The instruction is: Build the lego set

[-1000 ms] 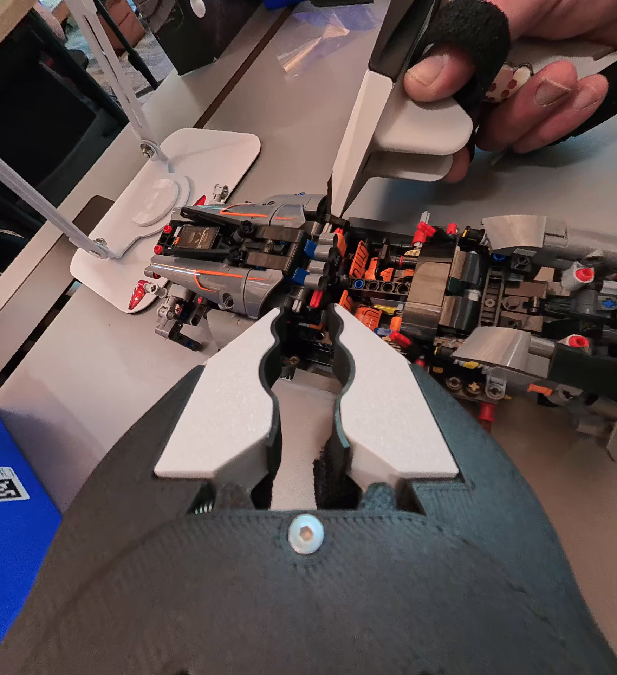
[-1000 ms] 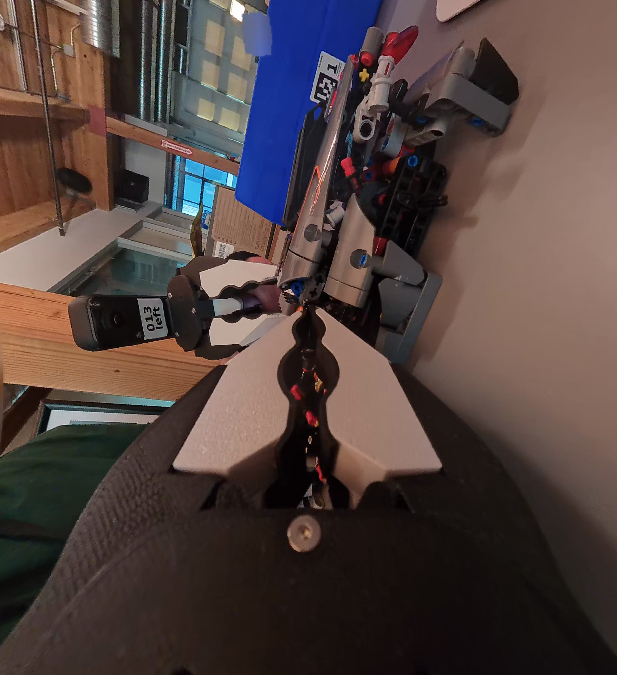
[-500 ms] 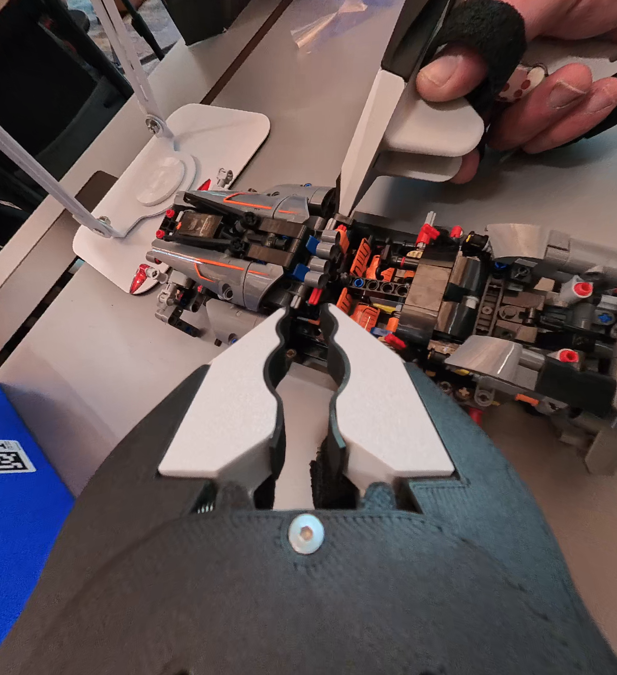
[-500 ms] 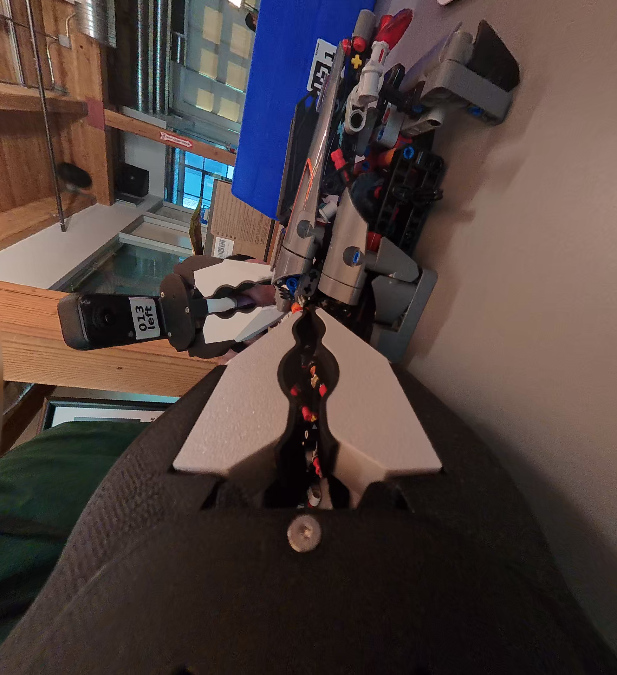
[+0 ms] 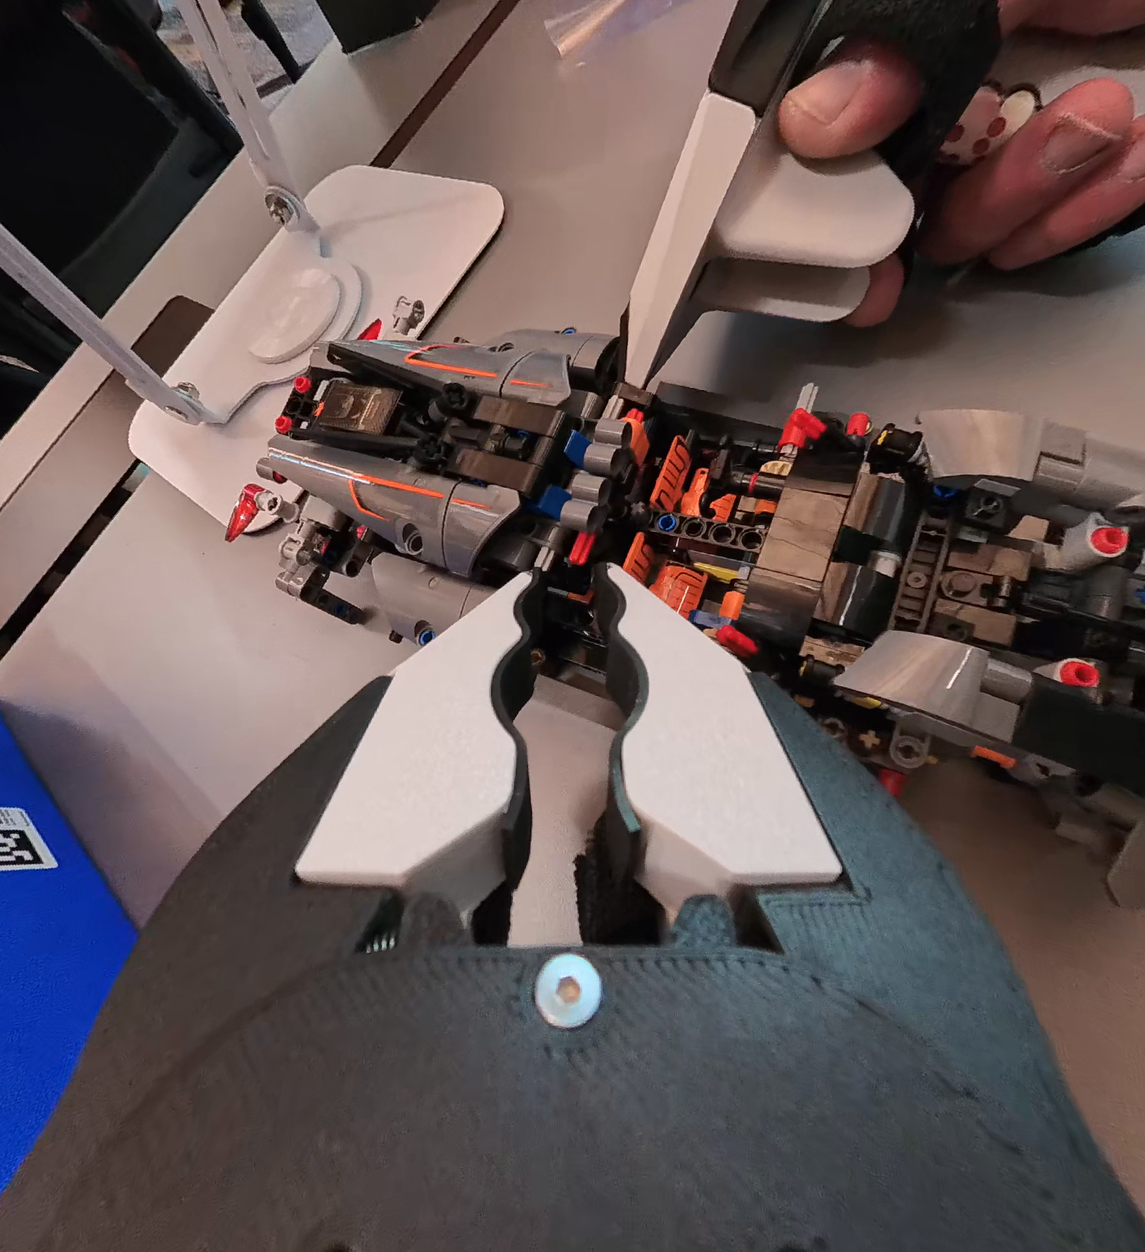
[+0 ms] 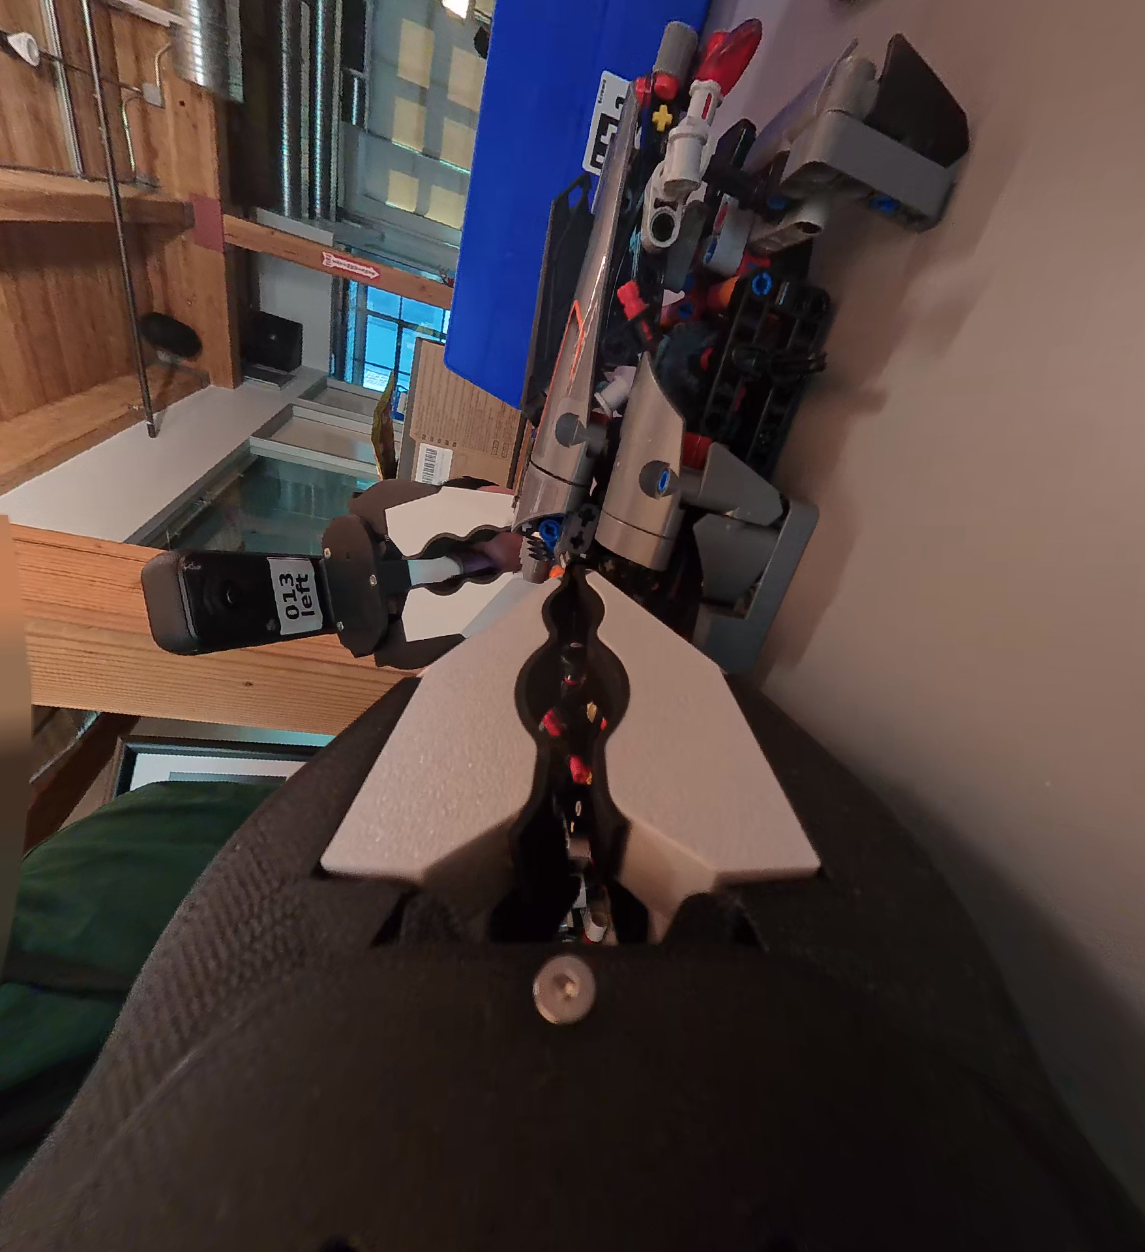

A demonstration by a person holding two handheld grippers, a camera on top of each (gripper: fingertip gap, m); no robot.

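Lego model [image 5: 658, 515] lies lengthwise on grey table [image 5: 150, 677], straight ahead of left gripper [image 5: 568, 582]. Its jaws stand narrowly parted at the model's near flank, gripping nothing visible. Right gripper [image 6: 573, 576] (turned sideways) has tips together at the far flank; whether they pinch a piece, cannot tell. Blue mat [image 5: 7, 982] lies left.

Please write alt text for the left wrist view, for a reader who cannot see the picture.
A long grey, black and orange lego model lies on a pale table, with the left hand-held gripper open at its near side. The right hand-held gripper, held by a hand, touches the model's far side with narrow tips. A white stand base sits behind.
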